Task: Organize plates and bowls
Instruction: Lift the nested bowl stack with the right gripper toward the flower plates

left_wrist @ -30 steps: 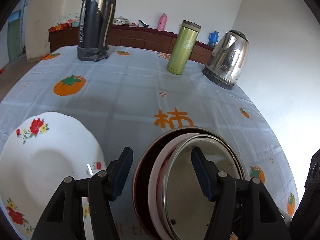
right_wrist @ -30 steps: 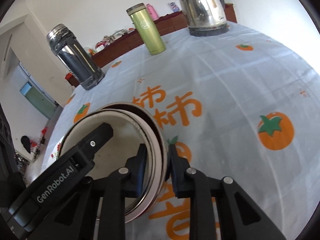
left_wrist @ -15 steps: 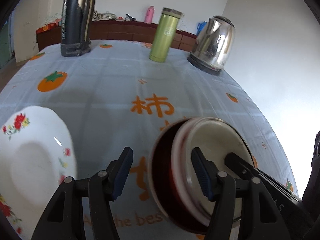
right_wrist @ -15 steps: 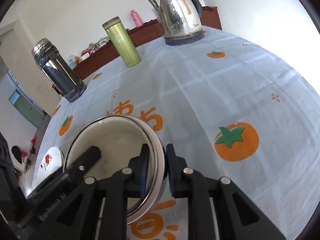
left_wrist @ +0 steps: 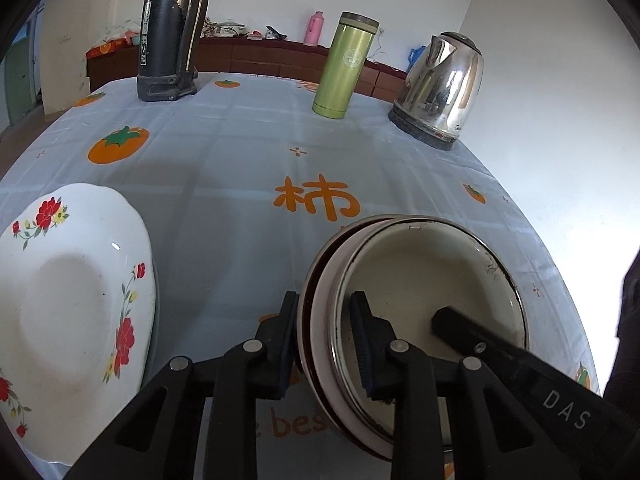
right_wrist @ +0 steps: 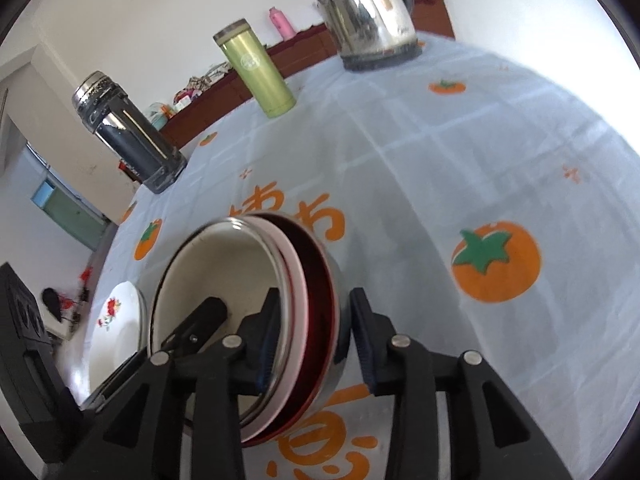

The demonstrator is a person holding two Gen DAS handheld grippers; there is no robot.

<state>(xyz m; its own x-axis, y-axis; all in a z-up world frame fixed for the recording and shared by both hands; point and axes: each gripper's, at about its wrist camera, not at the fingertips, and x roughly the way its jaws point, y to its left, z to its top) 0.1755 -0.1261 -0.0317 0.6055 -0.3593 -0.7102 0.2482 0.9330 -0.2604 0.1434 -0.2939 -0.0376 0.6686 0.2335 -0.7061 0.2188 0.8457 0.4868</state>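
The left gripper [left_wrist: 326,340] has narrowed since half a second ago: its pads, then spread wide on either side of the bowls' [left_wrist: 404,320] rim, now pinch that rim, one pad outside, one inside. The right gripper [right_wrist: 312,336], which was pinching the opposite rim, has parted; its pads now straddle the rim with a gap on the outer side, and whether the inner pad touches metal is hard to tell in the blur. The bowls are nested, a steel one inside a pink-rimmed one inside a dark red one, and they sit tilted near the cloth's [left_wrist: 240,168] front edge. The floral plate [left_wrist: 76,304] lies near the left edge, well apart from them. A flask [left_wrist: 172,32], green bottle [left_wrist: 346,66] and kettle [left_wrist: 440,88] line the far edge. The cloth's middle lies bare between.
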